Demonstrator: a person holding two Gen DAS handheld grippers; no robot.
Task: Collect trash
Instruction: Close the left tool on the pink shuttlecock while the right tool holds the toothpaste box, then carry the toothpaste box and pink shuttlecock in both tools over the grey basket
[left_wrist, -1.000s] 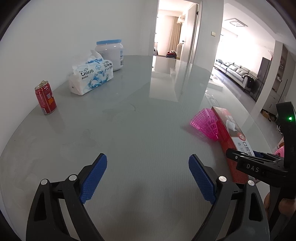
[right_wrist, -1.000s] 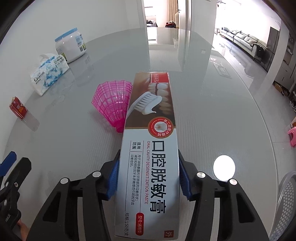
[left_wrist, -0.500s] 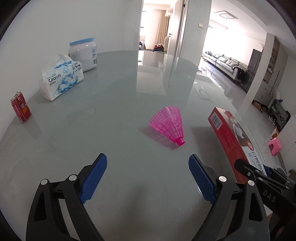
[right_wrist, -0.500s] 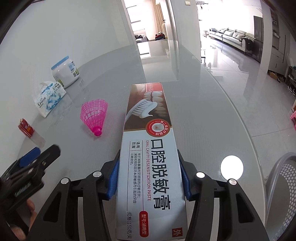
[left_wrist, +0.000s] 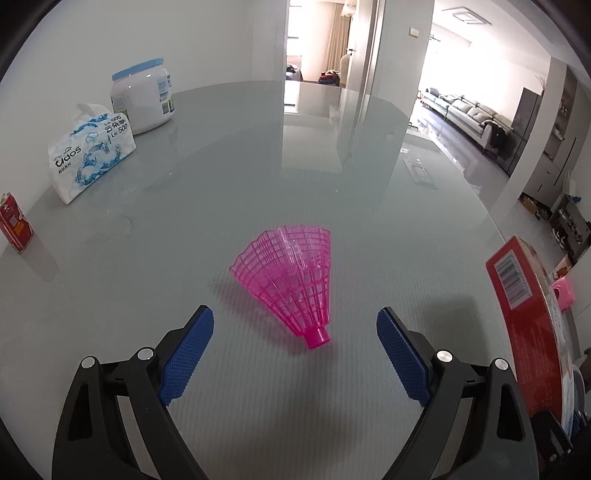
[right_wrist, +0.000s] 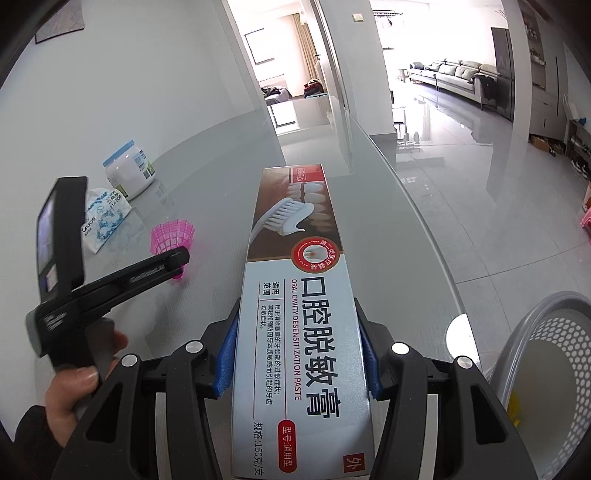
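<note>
Left gripper (left_wrist: 294, 354) moved over shuttlecock (left_wrist: 289, 280), jaws wide; right gripper (right_wrist: 297, 363) clamps toothpaste box (right_wrist: 295, 314) lengthwise, pointing away.

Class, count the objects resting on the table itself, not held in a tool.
4: red can at left edge, tissue pack, white jar behind it, pink shuttlecock in the middle. Others may lie outside view.

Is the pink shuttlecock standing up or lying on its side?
On its side. The pink shuttlecock lies on the glass table, skirt pointing away, small cork end toward the open left tongs, touching neither pad.
</note>
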